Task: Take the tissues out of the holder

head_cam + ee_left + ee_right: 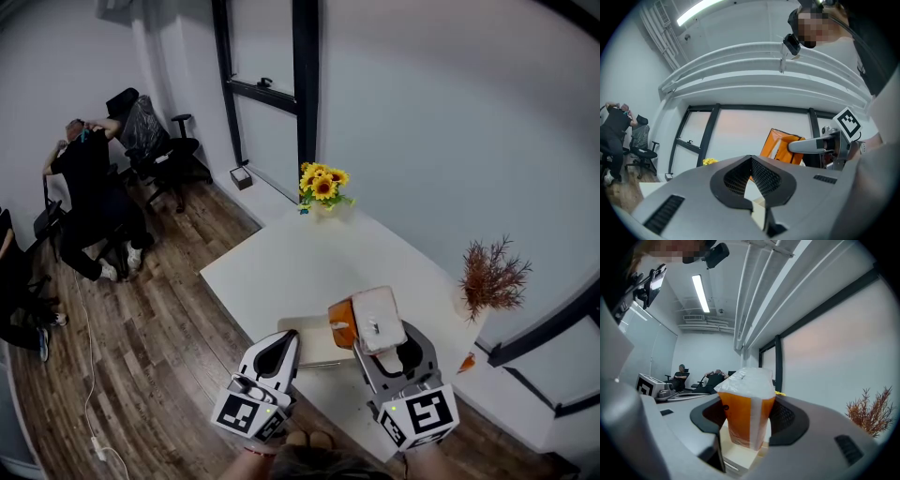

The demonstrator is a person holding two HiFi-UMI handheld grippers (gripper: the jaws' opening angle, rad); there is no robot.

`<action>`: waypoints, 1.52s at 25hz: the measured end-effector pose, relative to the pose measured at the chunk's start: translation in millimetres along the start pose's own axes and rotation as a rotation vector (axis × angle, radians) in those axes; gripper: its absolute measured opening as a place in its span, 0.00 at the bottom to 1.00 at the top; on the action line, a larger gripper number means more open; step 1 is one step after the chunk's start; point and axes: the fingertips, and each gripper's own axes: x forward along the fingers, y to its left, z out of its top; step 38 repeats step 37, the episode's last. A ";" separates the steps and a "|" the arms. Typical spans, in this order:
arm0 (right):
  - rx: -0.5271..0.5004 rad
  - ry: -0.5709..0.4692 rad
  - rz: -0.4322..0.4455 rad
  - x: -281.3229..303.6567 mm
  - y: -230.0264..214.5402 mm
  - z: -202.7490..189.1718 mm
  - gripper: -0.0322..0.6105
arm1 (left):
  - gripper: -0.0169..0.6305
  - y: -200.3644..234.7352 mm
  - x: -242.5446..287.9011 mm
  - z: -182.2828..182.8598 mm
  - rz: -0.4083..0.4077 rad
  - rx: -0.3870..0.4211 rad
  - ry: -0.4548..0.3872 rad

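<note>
We judge the tissue pack [378, 314] light and soft, with a slippery film wrap that would crush easily, so the flat sides near the middle are the place to hold it. Our right gripper [373, 337] has it there, jaws closed onto the wrap, over the cream holder [307, 339] at the near edge of the table [281, 262]. Our left gripper [285, 345], just left, has its jaws together on nothing. The pack is an orange block with a white band and pale top.
</note>
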 end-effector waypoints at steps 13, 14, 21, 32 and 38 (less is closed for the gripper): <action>0.011 0.018 0.005 -5.2 3.0 -8.7 0.45 | 0.04 -0.5 -7.2 -6.9 0.009 -0.016 0.011; 0.010 0.018 0.005 -5.6 3.0 -8.9 0.45 | 0.04 -0.8 -7.8 -7.3 0.008 -0.016 0.011; 0.013 0.023 0.004 -9.7 0.5 -9.4 0.45 | 0.04 -5.3 -7.3 -8.2 0.009 -0.016 0.019; 0.026 0.028 -0.012 -18.2 -7.9 -16.0 0.45 | 0.04 -15.7 -4.9 -16.7 -0.007 -0.021 0.033; 0.036 0.035 -0.016 -18.9 -5.5 -18.6 0.45 | 0.04 -15.2 -8.1 -12.7 -0.008 -0.032 0.028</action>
